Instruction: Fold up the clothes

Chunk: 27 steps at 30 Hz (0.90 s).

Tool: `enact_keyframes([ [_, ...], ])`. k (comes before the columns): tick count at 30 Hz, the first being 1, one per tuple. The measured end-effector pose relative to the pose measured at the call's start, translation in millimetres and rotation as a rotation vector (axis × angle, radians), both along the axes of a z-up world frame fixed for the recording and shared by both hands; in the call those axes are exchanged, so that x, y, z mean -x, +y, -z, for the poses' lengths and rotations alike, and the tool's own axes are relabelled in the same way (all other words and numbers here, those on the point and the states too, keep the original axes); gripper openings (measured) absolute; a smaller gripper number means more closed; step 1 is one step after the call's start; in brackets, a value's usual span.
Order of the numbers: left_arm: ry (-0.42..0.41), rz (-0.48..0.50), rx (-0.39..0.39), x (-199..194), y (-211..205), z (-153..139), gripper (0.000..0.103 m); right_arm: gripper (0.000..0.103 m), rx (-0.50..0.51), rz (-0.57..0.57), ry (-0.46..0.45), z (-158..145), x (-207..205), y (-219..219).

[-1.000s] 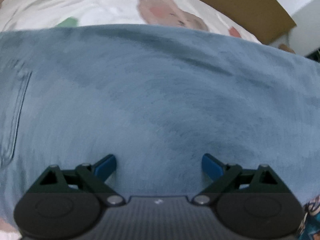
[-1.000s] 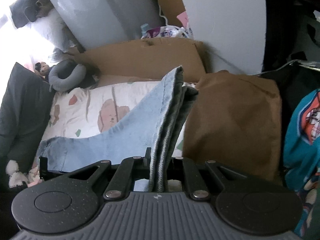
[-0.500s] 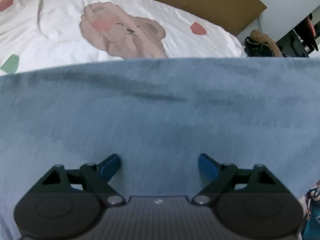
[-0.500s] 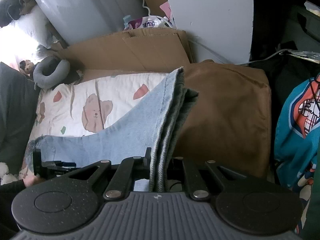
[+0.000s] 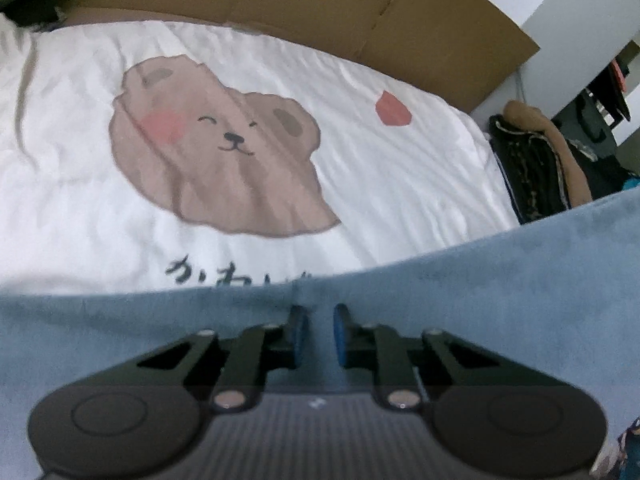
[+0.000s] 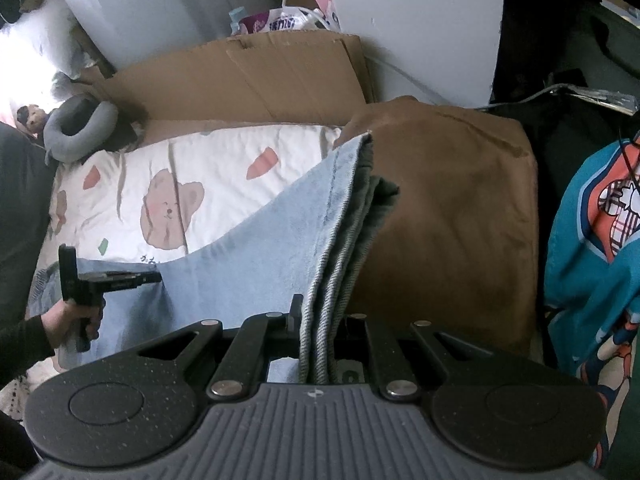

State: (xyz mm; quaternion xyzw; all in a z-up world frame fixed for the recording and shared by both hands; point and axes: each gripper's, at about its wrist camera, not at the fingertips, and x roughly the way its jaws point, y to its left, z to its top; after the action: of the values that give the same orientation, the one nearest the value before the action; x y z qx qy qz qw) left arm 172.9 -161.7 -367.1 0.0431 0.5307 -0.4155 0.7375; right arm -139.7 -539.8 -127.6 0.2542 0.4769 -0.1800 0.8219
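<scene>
Both grippers clamp the blue jeans (image 6: 256, 264) over the bed (image 5: 380, 168): right gripper (image 6: 318, 320) pinches a folded edge, left gripper (image 5: 318, 330) nearly closed on denim.

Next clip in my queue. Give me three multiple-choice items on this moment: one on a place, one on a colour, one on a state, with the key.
1. What do the right tongs grip?
A. brown cushion
B. edge of the light blue denim garment
C. grey neck pillow

2. What colour are the left tongs' pads?
A. blue
B. red
C. white

3. How do the left tongs stand?
A. wide open
B. nearly closed, a narrow gap left over the denim
C. out of view

Key: 1 B, layered denim runs between the right fingers; 2 A, blue pads show in the left wrist view; 3 B, only a slim gap separates the pads.
</scene>
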Motion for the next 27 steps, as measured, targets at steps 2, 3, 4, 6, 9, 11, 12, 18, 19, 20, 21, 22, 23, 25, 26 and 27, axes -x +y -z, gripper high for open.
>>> enact_keyframes([
  [2, -0.002, -0.001, -0.003, -0.8, -0.8, 1.4, 0.013, 0.008, 0.001, -0.006, 0.006, -0.1, -3.0, 1.5],
  [3, -0.002, -0.002, -0.003, -0.2, 0.3, 1.7, 0.013, 0.008, 0.004, -0.01, 0.008, -0.6, -4.6, 2.2],
  [4, -0.002, -0.004, -0.003, 0.5, 1.3, 2.0, 0.013, 0.008, 0.006, -0.013, 0.01, -1.2, -6.3, 2.9],
  [6, 0.01, 0.005, -0.006, 5.8, 4.4, 1.7, 0.01, 0.008, 0.011, -0.017, 0.012, -3.3, -8.1, 3.3],
  [9, 0.03, 0.02, -0.011, 14.3, 9.2, 1.3, 0.009, 0.008, 0.018, -0.017, 0.01, -7.3, -9.9, 2.6],
  [11, 0.039, 0.033, -0.031, 22.5, 13.8, 1.7, 0.005, 0.008, 0.022, -0.017, 0.006, -10.3, -10.7, 2.2],
  [12, 0.041, 0.042, -0.052, 28.4, 16.9, 2.3, 0.003, 0.008, 0.025, -0.019, 0.003, -11.8, -11.3, 2.1],
  [18, 0.123, 0.03, -0.055, 56.8, 42.8, 0.4, 0.002, 0.008, 0.033, -0.026, -0.003, -16.3, -16.4, 2.3],
  [19, 0.132, 0.035, -0.058, 62.1, 45.9, -0.4, 0.002, 0.008, 0.033, -0.028, -0.005, -18.4, -17.9, 2.5],
  [20, 0.142, 0.039, -0.061, 67.9, 49.3, -1.6, 0.002, 0.008, 0.034, -0.03, -0.007, -20.5, -19.5, 2.8],
  [21, 0.147, 0.046, -0.065, 73.7, 52.3, -2.5, 0.001, 0.008, 0.035, -0.032, -0.009, -22.7, -21.0, 3.0],
  [22, 0.152, 0.052, -0.068, 79.4, 55.1, -3.4, 0.001, 0.008, 0.035, -0.034, -0.01, -24.9, -22.6, 3.3],
  [23, 0.16, 0.056, -0.07, 84.7, 58.6, -4.1, 0.001, 0.008, 0.036, -0.036, -0.012, -27.1, -24.2, 3.5],
  [25, 0.179, 0.062, -0.074, 93.8, 64.8, -4.6, 0.001, 0.008, 0.037, -0.041, -0.016, -31.4, -27.3, 4.0],
  [26, 0.186, 0.066, -0.078, 98.6, 67.8, -4.3, 0.001, 0.008, 0.038, -0.044, -0.016, -34.7, -29.5, 4.9],
  [27, 0.192, 0.07, -0.081, 102.9, 70.3, -3.8, 0.001, 0.008, 0.038, -0.048, -0.017, -38.0, -31.8, 5.7],
])
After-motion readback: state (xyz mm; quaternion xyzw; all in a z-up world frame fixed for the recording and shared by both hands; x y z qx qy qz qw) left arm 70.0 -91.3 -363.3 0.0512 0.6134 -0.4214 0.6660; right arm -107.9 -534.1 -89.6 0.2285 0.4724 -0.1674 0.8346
